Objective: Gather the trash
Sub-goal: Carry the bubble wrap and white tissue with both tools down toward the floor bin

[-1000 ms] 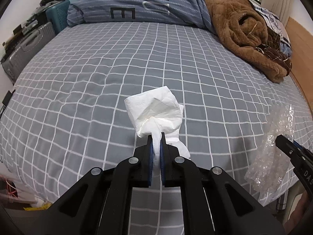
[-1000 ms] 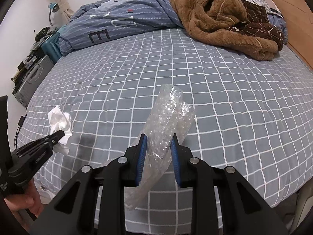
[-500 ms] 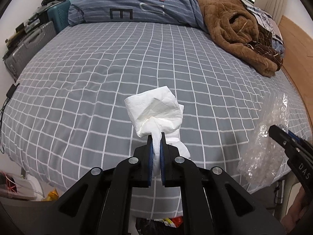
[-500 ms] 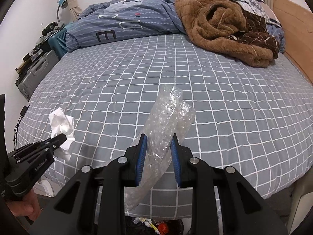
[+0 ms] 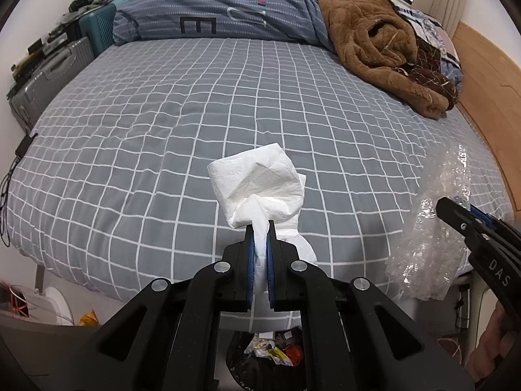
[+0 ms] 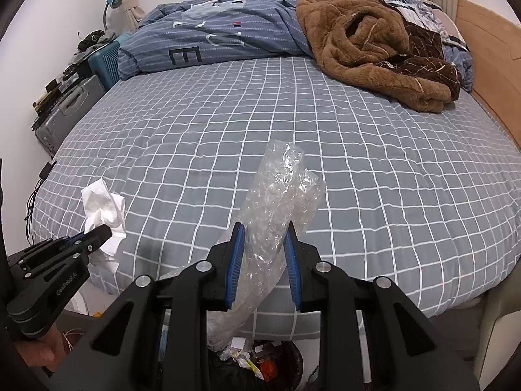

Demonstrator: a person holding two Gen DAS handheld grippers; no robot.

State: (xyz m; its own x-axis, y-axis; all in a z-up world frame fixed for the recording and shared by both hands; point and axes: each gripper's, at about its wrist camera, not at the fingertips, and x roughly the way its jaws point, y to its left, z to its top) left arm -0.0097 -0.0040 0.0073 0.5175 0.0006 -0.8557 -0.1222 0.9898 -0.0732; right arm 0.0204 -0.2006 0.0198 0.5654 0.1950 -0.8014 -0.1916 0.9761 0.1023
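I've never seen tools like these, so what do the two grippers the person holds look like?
Both are matte black plastic with angular arms and round silver bolts. The left gripper and the right gripper each end in two fingers lined with ribbed blue pads. Seen from the side, the right one carries white letters "DAS" and the left one small white lettering. No cables or sleeves show; only part of a hand.

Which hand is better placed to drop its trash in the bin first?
Probably the left. Its gripper holds the tissue almost straight above the trash bin; the right gripper holds long bubble wrap already trailing to the rim.
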